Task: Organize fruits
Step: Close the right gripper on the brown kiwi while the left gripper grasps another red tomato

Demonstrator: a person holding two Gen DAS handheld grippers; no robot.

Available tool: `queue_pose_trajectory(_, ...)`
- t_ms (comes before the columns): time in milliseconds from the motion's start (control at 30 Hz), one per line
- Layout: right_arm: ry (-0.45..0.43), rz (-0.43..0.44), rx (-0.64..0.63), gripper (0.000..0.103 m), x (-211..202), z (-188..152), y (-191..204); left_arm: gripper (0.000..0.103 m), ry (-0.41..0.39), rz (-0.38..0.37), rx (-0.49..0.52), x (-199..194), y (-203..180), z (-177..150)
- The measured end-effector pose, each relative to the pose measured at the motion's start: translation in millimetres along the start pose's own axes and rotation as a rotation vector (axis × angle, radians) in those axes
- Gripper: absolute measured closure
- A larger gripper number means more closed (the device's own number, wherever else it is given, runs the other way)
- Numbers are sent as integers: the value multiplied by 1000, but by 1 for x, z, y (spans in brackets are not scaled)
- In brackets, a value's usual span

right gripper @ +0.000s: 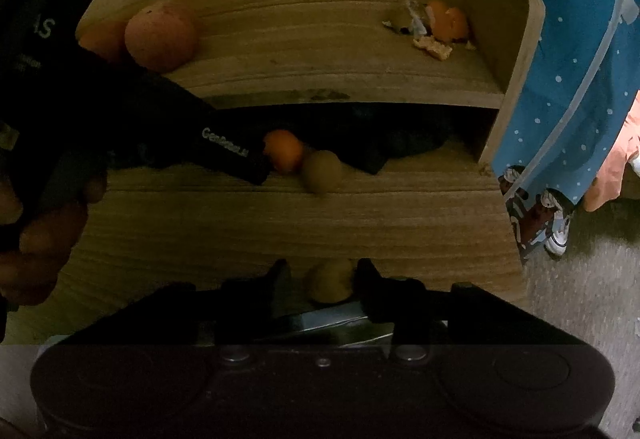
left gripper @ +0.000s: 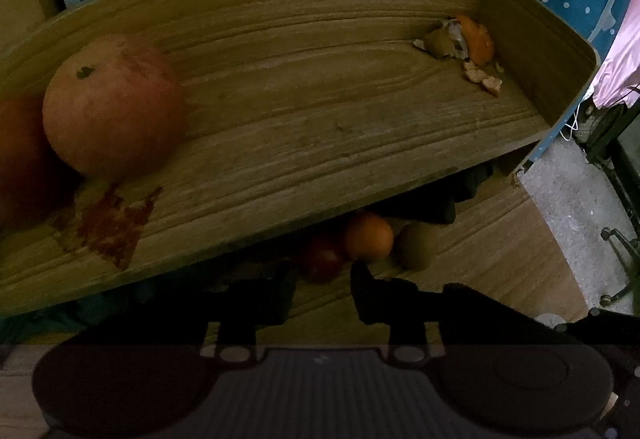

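A two-level wooden shelf (right gripper: 304,223) holds the fruit. On its upper level (left gripper: 320,99) a large reddish apple (left gripper: 114,103) rests against another red fruit (left gripper: 20,159) at the left. On the lower level lie an orange (left gripper: 368,235), a kiwi (left gripper: 416,245) and a small dark red fruit (left gripper: 324,259). My left gripper (left gripper: 324,275) reaches under the upper level, its fingertips closed in on the red fruit. In the right wrist view it (right gripper: 240,159) hides that fruit beside the orange (right gripper: 284,151). My right gripper (right gripper: 324,271) grips a second kiwi (right gripper: 330,279) above the shelf's front.
Orange peel and scraps (left gripper: 468,43) lie in the upper level's right corner. A dark cloth (right gripper: 380,143) lies at the back of the lower level. A blue dotted curtain (right gripper: 560,39) hangs behind and to the right. A hand (right gripper: 36,239) holds the left gripper.
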State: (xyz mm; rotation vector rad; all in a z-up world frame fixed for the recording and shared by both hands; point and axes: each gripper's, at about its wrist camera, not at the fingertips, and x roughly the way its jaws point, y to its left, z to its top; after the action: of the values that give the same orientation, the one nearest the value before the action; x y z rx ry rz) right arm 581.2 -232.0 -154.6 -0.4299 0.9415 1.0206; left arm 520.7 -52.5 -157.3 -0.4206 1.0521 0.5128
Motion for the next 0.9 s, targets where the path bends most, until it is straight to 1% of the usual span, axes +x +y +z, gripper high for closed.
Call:
queue_pose_trajectory(67, 2, 0, 2, 70, 0, 0, 0, 78, 5, 1, -2, 2, -1, 0)
queue_pose_trajectory(133, 2, 1, 5, 71, 1, 0, -1, 78, 10, -3, -5, 7, -3, 2)
queue_pose_trajectory(300, 1, 0, 9, 71, 2, 0, -1, 79, -1, -15, 13, 11, -3, -1)
queue_pose_trajectory(633, -11, 0, 17, 72, 1, -2, -1, 78, -25, -6, 41, 15, -10, 0)
queue_pose_trajectory(667, -14, -2, 20, 72, 1, -3, -1, 79, -28, -6, 44, 15, -10, -1)
queue_pose_trajectory(767, -15, -2, 20, 72, 0, -3, 1, 80, -34, -15, 64, 14, -11, -5)
queue_pose_trajectory(900, -17, -4, 14, 72, -1, -4, 6, 80, -27, -25, 72, 1, -2, -18)
